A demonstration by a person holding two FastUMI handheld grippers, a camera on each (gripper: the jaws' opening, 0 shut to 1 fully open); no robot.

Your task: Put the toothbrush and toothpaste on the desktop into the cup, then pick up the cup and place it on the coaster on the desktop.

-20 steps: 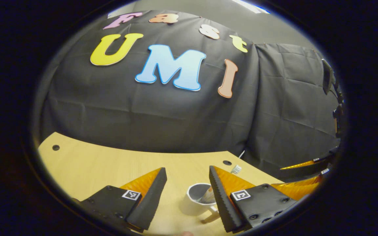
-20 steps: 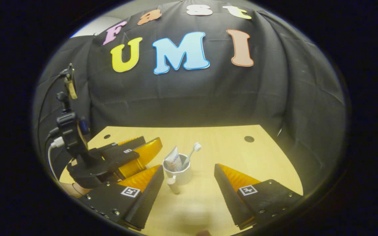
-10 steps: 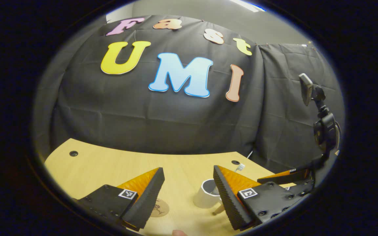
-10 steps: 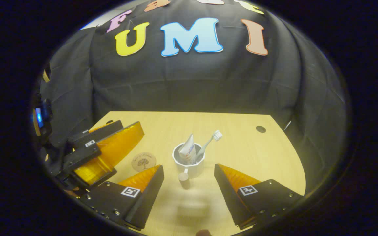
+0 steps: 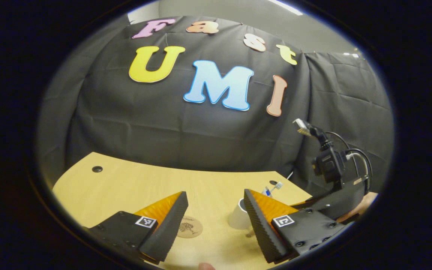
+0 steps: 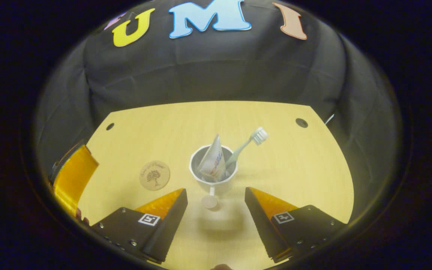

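White cup [image 6: 213, 176] holding toothpaste [image 6: 213, 161], toothbrush [image 6: 246, 144] on desk [image 6: 306, 165]; coaster [image 6: 155, 175] beside; right gripper [image 6: 216, 204], left gripper [image 5: 214, 210] both spread, empty.

cup [image 5: 237, 218] half behind finger

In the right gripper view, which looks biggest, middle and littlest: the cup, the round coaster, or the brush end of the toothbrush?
1. The white cup looks biggest.
2. The round coaster looks clearly smaller than the cup; both sit about equally far off, so this seems fair.
3. The toothbrush bristle end looks littlest.
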